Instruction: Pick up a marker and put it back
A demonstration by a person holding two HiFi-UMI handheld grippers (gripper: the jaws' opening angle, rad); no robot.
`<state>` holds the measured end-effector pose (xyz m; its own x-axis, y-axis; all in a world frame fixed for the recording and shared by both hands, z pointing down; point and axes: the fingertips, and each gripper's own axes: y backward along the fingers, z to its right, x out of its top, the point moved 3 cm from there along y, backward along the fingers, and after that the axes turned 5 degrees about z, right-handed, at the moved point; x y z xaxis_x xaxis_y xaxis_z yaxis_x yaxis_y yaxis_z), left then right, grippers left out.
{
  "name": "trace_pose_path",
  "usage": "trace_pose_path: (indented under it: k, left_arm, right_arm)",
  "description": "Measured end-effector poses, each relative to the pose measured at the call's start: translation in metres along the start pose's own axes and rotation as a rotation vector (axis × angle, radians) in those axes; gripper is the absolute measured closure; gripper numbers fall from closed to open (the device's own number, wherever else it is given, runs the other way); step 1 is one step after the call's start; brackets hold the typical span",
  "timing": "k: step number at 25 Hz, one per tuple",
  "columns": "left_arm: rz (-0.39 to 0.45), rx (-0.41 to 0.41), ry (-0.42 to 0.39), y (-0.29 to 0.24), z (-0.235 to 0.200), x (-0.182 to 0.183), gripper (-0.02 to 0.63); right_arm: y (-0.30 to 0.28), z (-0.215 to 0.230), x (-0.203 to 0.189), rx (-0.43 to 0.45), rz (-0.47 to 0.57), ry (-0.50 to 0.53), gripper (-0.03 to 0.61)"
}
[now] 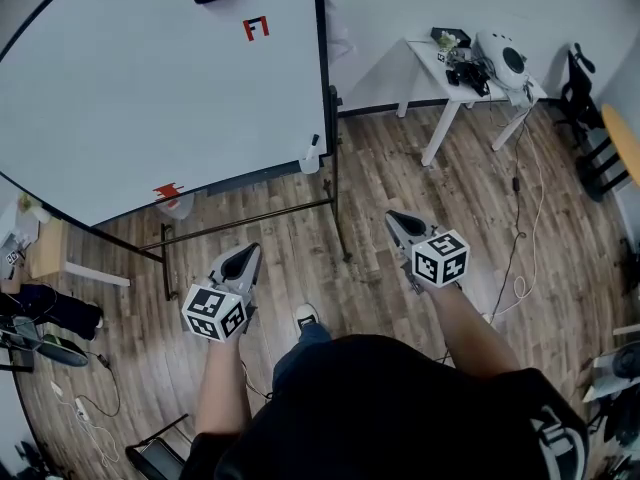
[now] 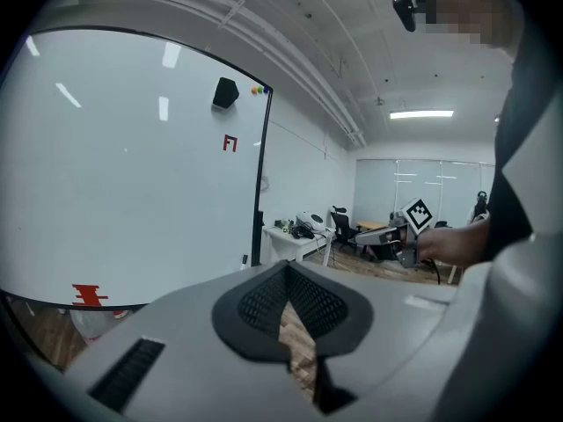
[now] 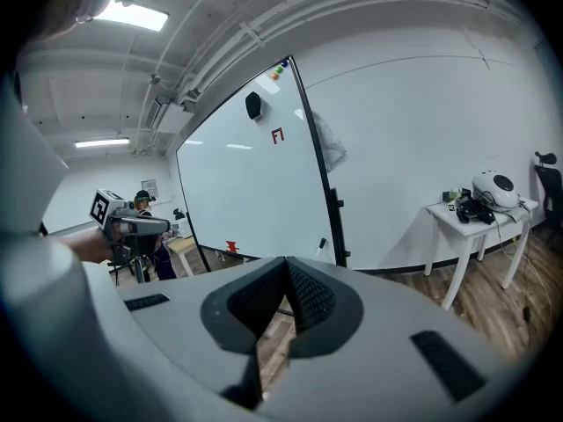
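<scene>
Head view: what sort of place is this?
Probably an office or lab workspace: a large whiteboard on a stand, a white table with equipment against the wall, and office chairs farther back in the left gripper view.

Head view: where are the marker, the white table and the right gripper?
marker [image 1: 312, 150]: head view, about the middle of its length.
white table [image 1: 423, 54]: head view, bare corner of the tabletop.
right gripper [image 1: 392, 216]: head view, the tip where its jaws meet.
</scene>
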<state>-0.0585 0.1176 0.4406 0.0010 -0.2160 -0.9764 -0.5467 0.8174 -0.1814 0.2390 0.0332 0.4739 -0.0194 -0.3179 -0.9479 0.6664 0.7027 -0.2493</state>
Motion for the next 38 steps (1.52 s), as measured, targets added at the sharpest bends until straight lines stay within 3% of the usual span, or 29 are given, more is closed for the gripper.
trace_pose_path:
  k: [25, 38]
  left_arm:
    - [-0.023, -0.129, 0.011, -0.058, -0.152, -0.002, 0.603]
    - [-0.009, -0.178, 0.007, -0.055, -0.21, 0.007, 0.603]
  right_arm:
    - [-0.144, -0.013, 0.018, -0.081, -0.031, -0.002, 0.581]
    - [-0.181, -0.037, 0.03, -0.144, -0.037, 0.008, 0.581]
